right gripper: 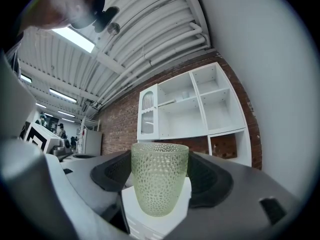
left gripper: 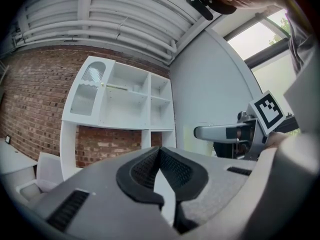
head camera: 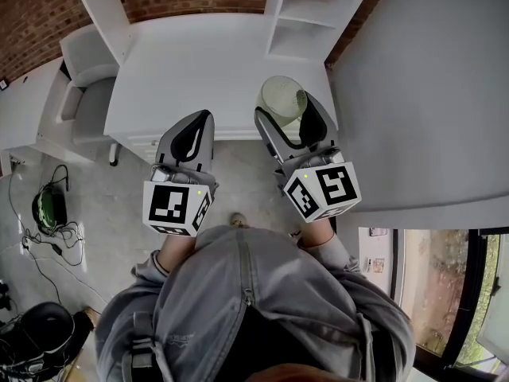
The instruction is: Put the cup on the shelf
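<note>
A pale green dimpled glass cup (right gripper: 159,184) stands upright between the jaws of my right gripper (right gripper: 160,173), which is shut on it. In the head view the cup (head camera: 282,99) hangs over the front right edge of the white desk (head camera: 191,62), with the right gripper (head camera: 288,111) around it. My left gripper (head camera: 193,134) is beside it at the desk's front edge; it is shut (left gripper: 159,151) and holds nothing. The white shelf unit (right gripper: 195,109) stands ahead against the brick wall, its compartments (left gripper: 125,101) open and bare. Its right section (head camera: 306,22) shows beyond the cup.
A grey chair (head camera: 83,94) sits left of the desk. A large white wall panel (head camera: 421,94) closes off the right side. Cables and a green device (head camera: 48,212) lie on the floor at the left. The right gripper (left gripper: 235,132) shows in the left gripper view.
</note>
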Action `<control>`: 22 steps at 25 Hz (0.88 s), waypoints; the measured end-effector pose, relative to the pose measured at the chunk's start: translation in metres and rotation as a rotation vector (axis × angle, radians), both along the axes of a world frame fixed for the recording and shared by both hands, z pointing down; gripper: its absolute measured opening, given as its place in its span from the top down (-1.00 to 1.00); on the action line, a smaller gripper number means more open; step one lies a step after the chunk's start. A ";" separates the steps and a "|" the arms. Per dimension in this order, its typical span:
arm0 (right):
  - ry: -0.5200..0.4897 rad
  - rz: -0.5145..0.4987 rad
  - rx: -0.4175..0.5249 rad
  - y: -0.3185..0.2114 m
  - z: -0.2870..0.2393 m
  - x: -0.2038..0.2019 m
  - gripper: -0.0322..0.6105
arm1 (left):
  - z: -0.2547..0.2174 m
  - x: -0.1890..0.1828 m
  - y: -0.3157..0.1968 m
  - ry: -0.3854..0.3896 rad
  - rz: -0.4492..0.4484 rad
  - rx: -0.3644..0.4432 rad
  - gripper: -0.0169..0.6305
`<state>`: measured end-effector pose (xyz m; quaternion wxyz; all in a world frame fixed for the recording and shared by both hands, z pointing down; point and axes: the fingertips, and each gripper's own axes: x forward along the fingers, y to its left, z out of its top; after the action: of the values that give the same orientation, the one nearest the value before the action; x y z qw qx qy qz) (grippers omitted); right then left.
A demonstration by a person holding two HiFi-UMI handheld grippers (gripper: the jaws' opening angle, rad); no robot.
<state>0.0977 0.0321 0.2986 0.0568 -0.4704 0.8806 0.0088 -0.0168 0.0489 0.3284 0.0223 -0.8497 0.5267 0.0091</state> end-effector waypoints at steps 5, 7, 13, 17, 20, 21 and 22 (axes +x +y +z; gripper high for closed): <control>-0.008 -0.011 -0.003 -0.018 0.001 0.003 -0.27 | -0.001 0.002 -0.016 -0.004 -0.013 0.000 0.92; -0.012 -0.009 -0.008 -0.023 0.003 0.006 -0.27 | 0.001 0.003 -0.021 -0.005 -0.015 -0.004 0.92; -0.013 -0.008 -0.024 -0.035 0.009 0.007 -0.27 | 0.006 -0.001 -0.031 -0.003 -0.027 -0.017 0.92; -0.011 -0.007 -0.021 -0.043 0.010 0.005 -0.27 | 0.006 -0.003 -0.042 -0.006 -0.028 -0.011 0.92; -0.008 -0.004 -0.018 -0.053 0.010 0.002 -0.27 | 0.006 -0.005 -0.053 -0.004 -0.024 -0.008 0.92; -0.007 -0.004 -0.017 -0.057 0.010 0.001 -0.27 | 0.006 -0.006 -0.058 -0.005 -0.022 -0.007 0.92; -0.006 -0.003 -0.015 -0.061 0.010 0.000 -0.27 | 0.007 -0.008 -0.063 -0.004 -0.020 -0.007 0.92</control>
<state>0.0972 -0.0293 0.3085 0.0561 -0.4697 0.8810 0.0006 -0.0244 -0.0137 0.3350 0.0206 -0.8444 0.5353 0.0051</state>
